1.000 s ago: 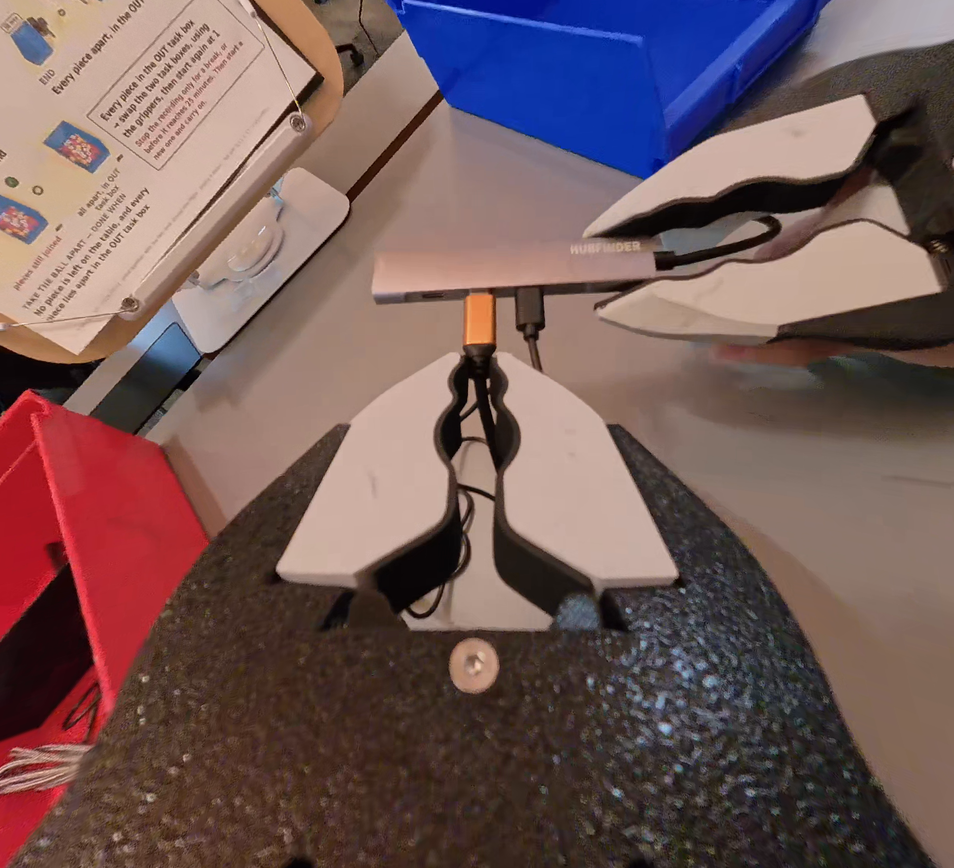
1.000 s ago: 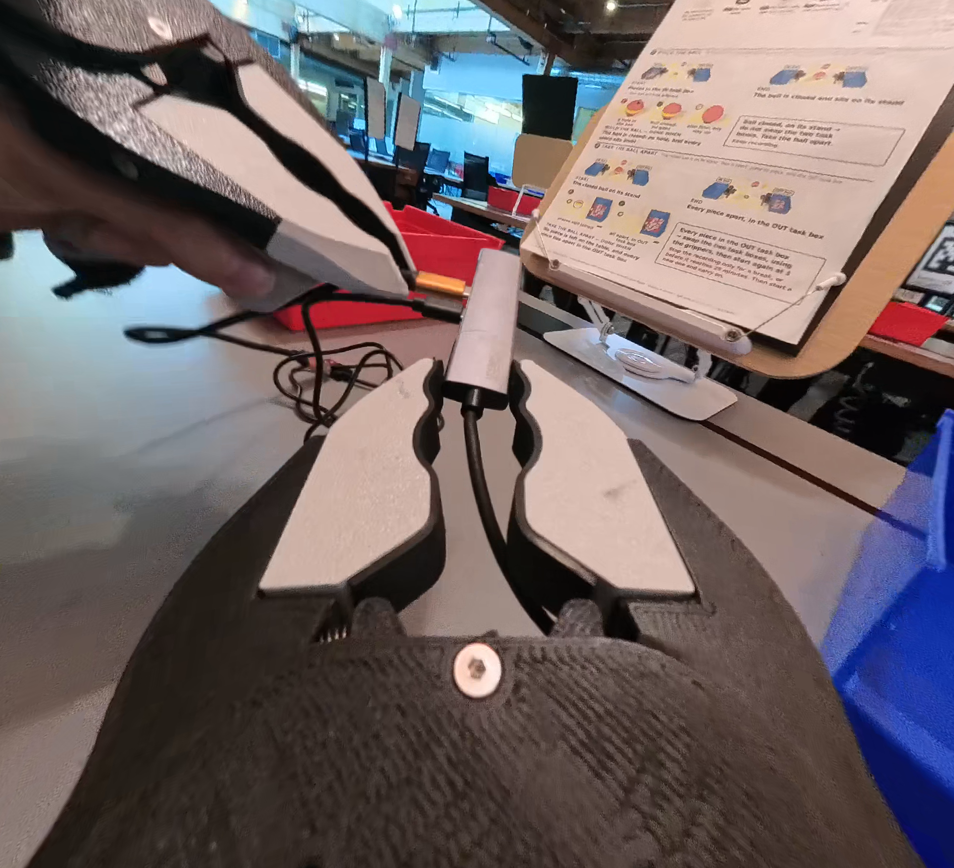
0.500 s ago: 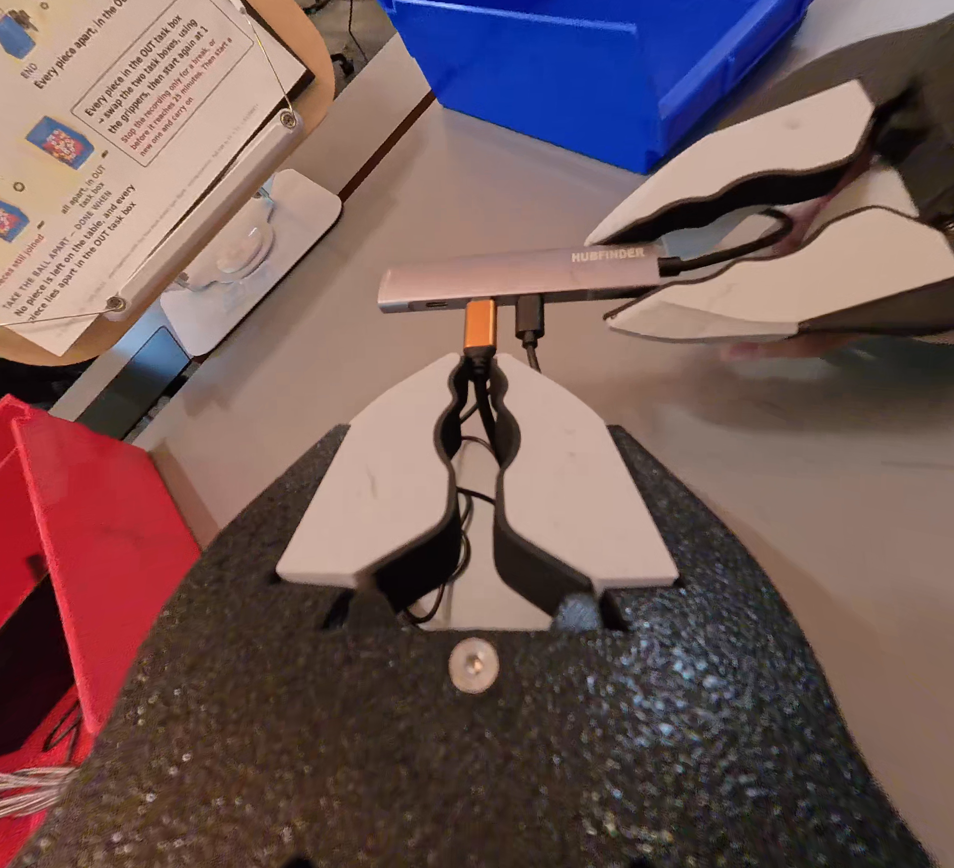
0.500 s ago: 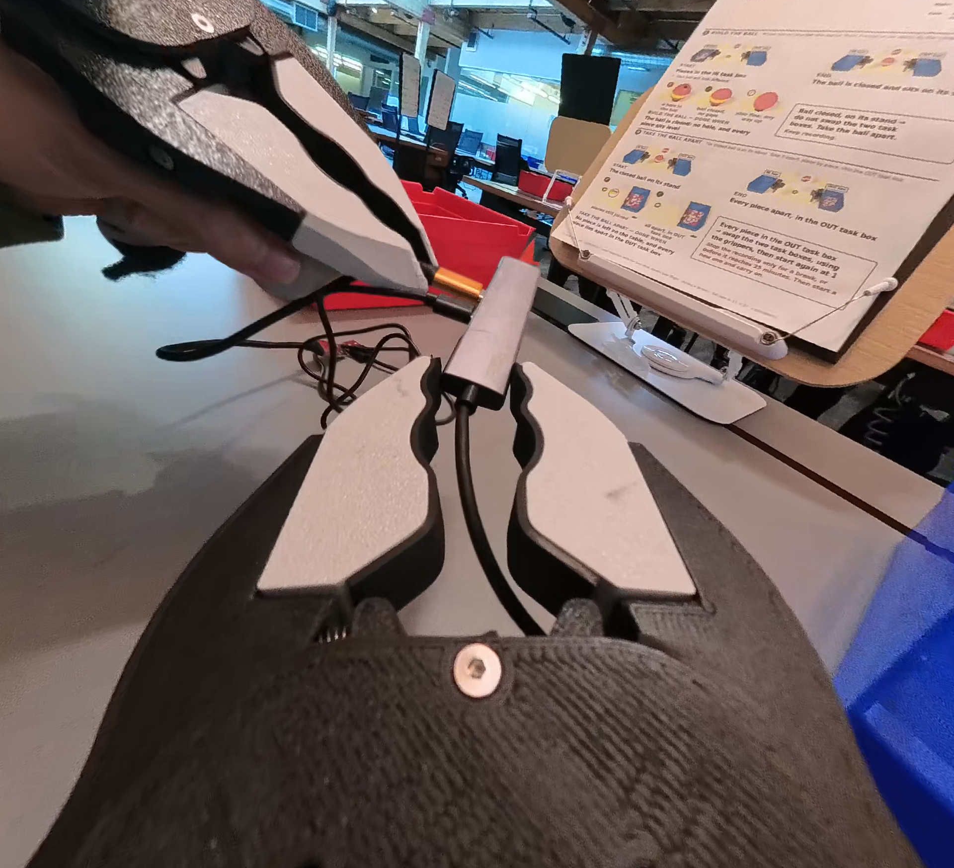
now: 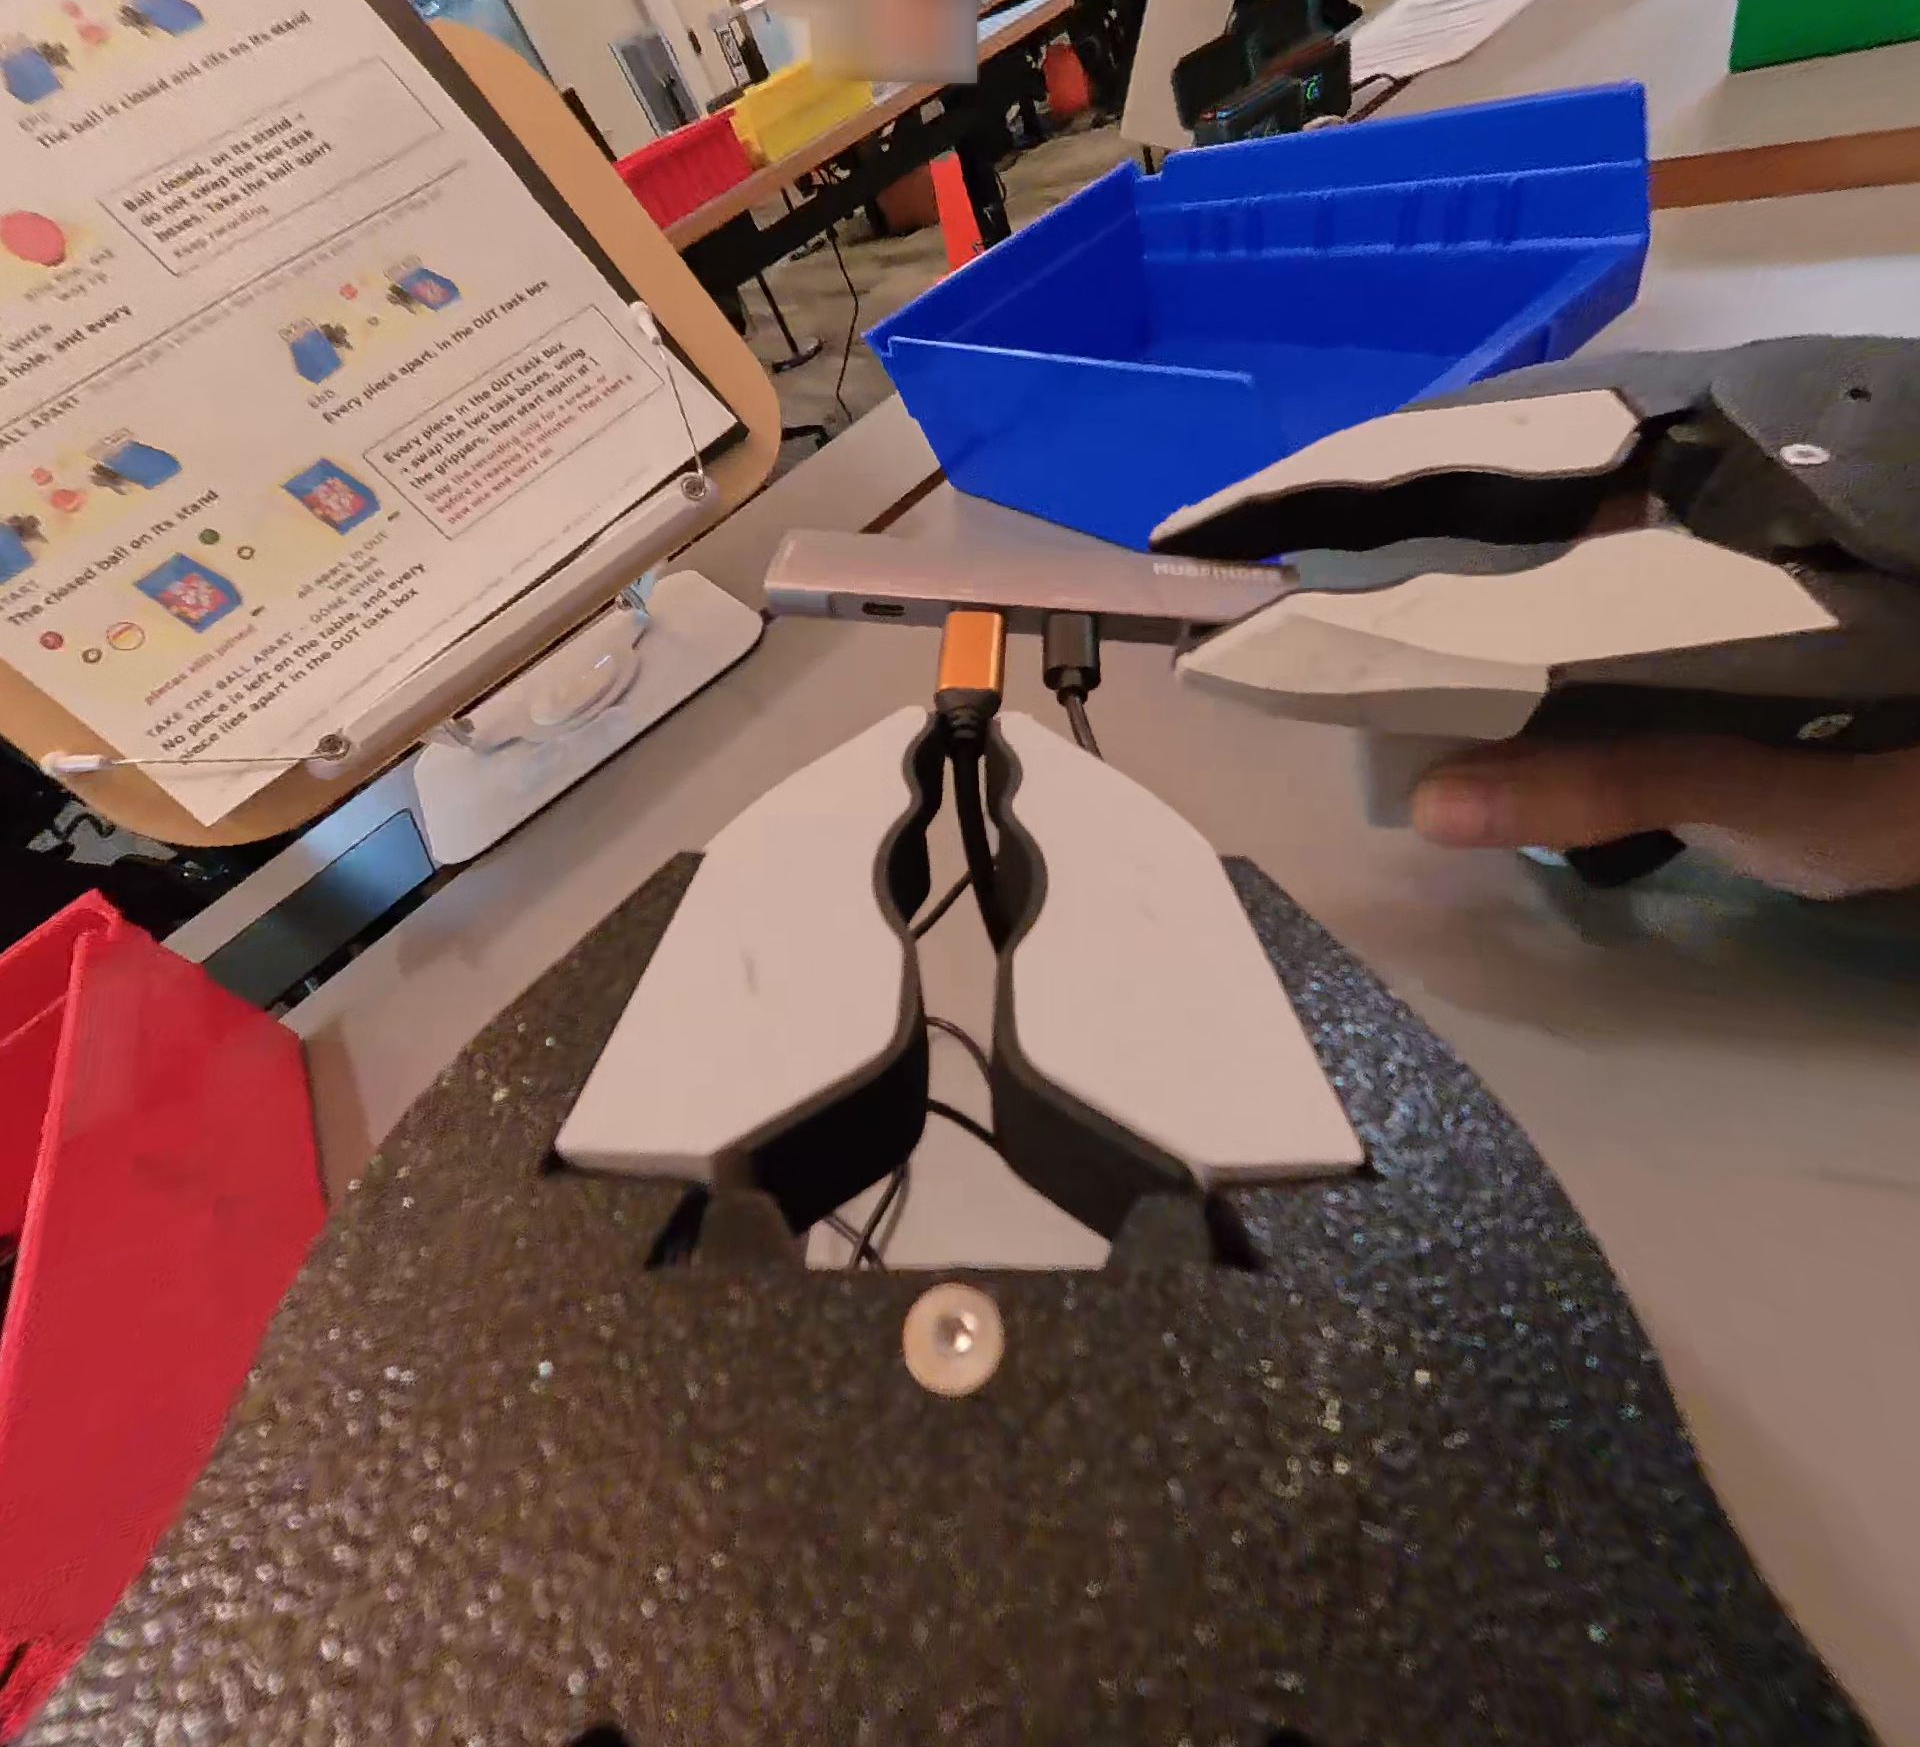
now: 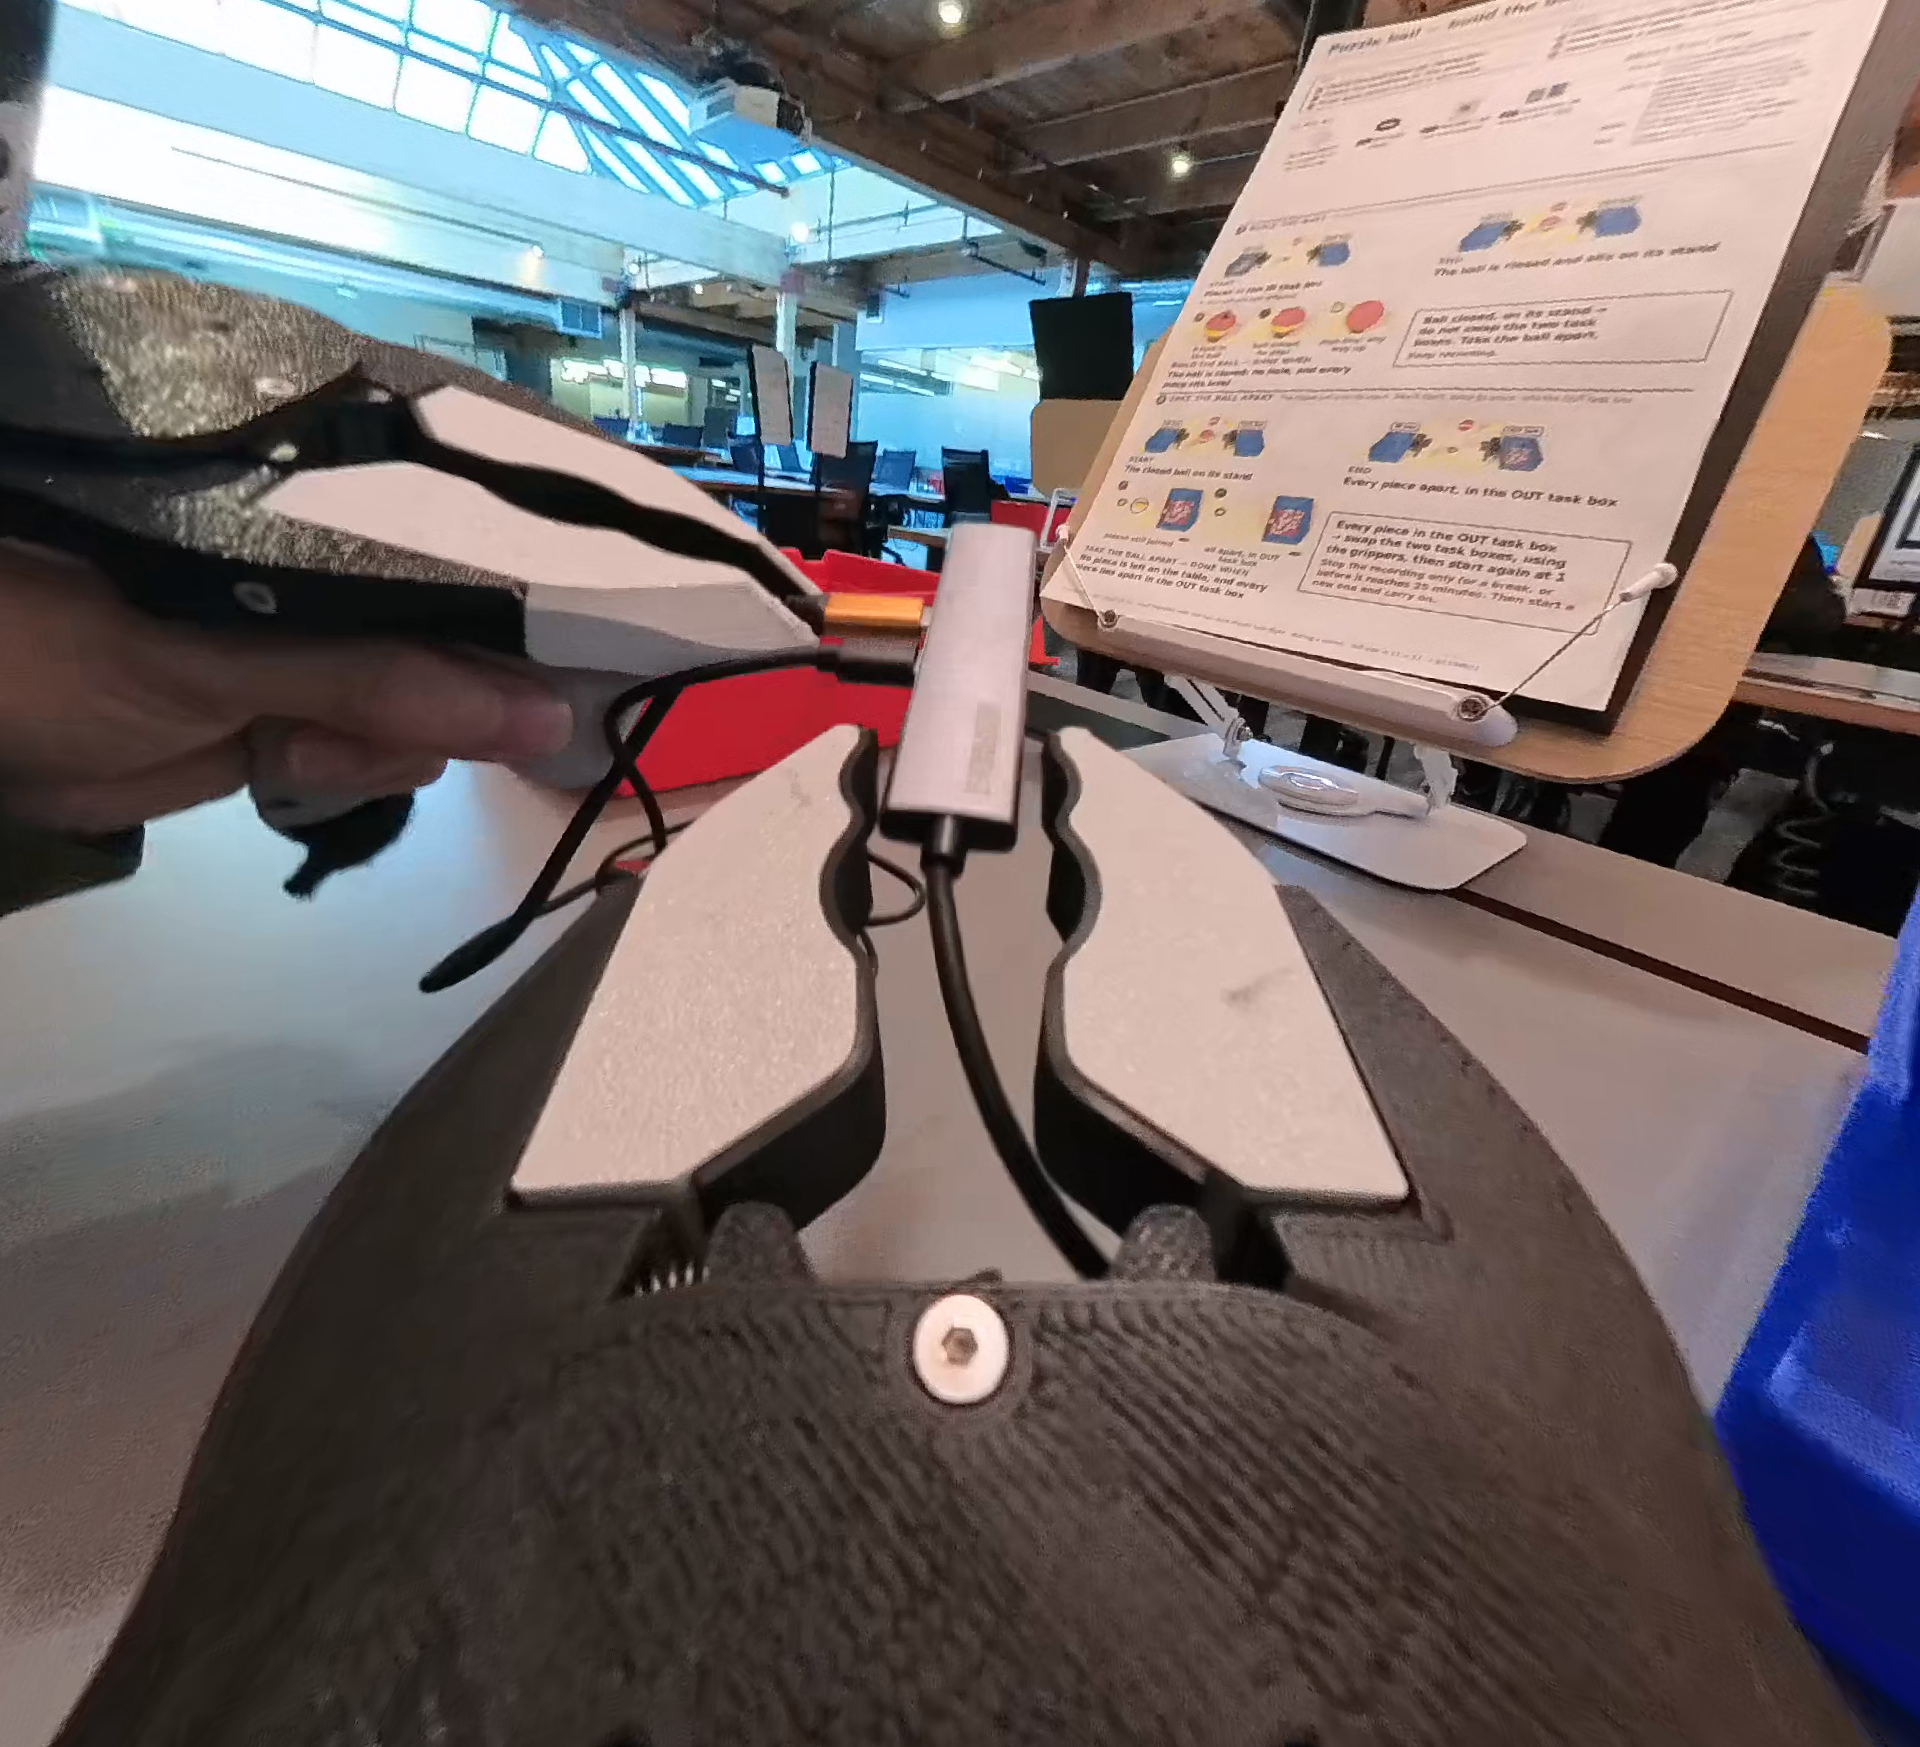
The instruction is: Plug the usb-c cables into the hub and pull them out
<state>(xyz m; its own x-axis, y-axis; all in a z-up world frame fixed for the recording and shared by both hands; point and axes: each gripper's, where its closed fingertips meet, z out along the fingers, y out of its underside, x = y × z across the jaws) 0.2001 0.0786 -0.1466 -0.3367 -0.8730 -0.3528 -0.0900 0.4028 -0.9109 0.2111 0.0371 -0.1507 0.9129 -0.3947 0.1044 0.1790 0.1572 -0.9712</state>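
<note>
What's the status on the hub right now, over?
Left gripper shut on orange-plug cable, plugged in. Right gripper shut on hub, held off the table. Black-plug cable also in. Nothing in the way.

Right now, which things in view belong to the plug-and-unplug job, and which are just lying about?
In the job:
hub
orange-plug cable
black-plug cable
left gripper
right gripper

Lying about:
blue bin
red bin
instruction sheet on its stand
</note>
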